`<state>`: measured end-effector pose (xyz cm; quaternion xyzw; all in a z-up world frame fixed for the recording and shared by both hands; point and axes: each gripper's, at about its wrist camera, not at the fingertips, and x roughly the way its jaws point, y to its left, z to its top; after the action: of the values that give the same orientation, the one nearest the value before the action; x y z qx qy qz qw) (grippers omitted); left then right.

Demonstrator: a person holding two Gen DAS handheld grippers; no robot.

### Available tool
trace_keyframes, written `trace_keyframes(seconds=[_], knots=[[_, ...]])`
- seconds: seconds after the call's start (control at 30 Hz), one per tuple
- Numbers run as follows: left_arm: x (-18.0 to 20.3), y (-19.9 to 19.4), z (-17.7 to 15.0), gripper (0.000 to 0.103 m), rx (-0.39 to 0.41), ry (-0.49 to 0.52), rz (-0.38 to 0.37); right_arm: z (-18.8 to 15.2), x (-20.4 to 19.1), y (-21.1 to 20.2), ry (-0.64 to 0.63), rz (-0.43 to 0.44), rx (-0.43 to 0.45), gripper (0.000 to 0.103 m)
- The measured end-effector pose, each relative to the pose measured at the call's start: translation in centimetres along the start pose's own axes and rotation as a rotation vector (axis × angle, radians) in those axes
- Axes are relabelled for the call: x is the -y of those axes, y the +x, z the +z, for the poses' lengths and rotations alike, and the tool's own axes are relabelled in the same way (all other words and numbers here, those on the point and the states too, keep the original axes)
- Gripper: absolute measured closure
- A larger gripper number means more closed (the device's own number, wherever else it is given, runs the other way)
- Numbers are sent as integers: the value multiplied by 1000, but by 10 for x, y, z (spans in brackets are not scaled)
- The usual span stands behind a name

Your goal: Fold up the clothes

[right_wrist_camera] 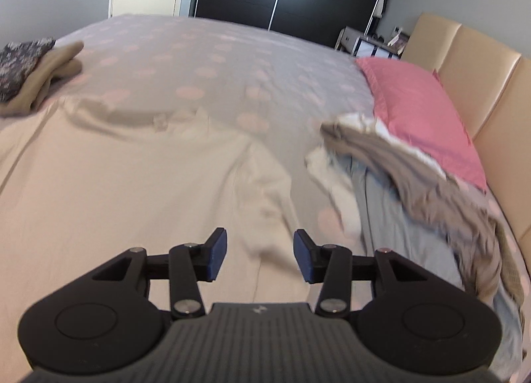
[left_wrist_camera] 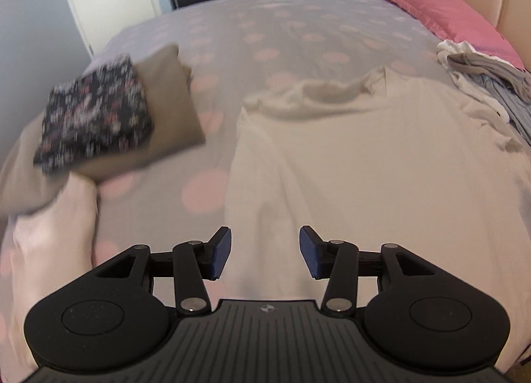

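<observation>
1. A cream garment point(left_wrist_camera: 365, 157) lies spread flat on the near half of a bed point(left_wrist_camera: 265, 34) with a grey, pink-dotted cover, its collar end toward the far side.
2. The left tool point(left_wrist_camera: 265, 255) hangs above the garment's near left part, blue pads apart, nothing between them.
3. The right tool point(right_wrist_camera: 260, 255) hangs over the garment's near right edge, likewise released and empty.
4. At far left sits a folded stack: a dark floral piece point(left_wrist_camera: 96, 114) atop a tan one point(left_wrist_camera: 172, 107).
5. At right, a heap of unfolded clothes point(right_wrist_camera: 415, 190) lies beside a pink pillow point(right_wrist_camera: 418, 110), near the beige headboard point(right_wrist_camera: 464, 60).
</observation>
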<state>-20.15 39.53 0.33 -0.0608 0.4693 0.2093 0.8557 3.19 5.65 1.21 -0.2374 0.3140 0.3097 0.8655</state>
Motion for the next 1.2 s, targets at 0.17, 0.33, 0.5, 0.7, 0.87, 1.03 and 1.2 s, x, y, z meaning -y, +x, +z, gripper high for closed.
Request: trace_keyframes(seconds=[0.17, 0.33, 0.5, 0.7, 0.87, 1.03, 1.2], knots=[[7, -1, -40, 60, -56, -39, -15, -59, 8, 0, 52, -14, -126, 55], [25, -3, -61, 60, -72, -38, -51, -90, 19, 12, 165, 24, -271, 57], [44, 5, -67, 60, -88, 15, -79, -93, 38, 25, 279, 14, -285, 65], [52, 25, -79, 60, -153, 28, -64, -100, 43, 45, 367, 25, -347, 65], [39, 34, -84, 60, -193, -39, -60, -109, 55, 50, 383, -59, -371, 62], [37, 34, -81, 88, -216, -33, -56, -118, 68, 54, 448, -64, -430, 68], [20, 17, -73, 99, -216, -130, -120, -110, 50, 42, 331, -68, -394, 100]])
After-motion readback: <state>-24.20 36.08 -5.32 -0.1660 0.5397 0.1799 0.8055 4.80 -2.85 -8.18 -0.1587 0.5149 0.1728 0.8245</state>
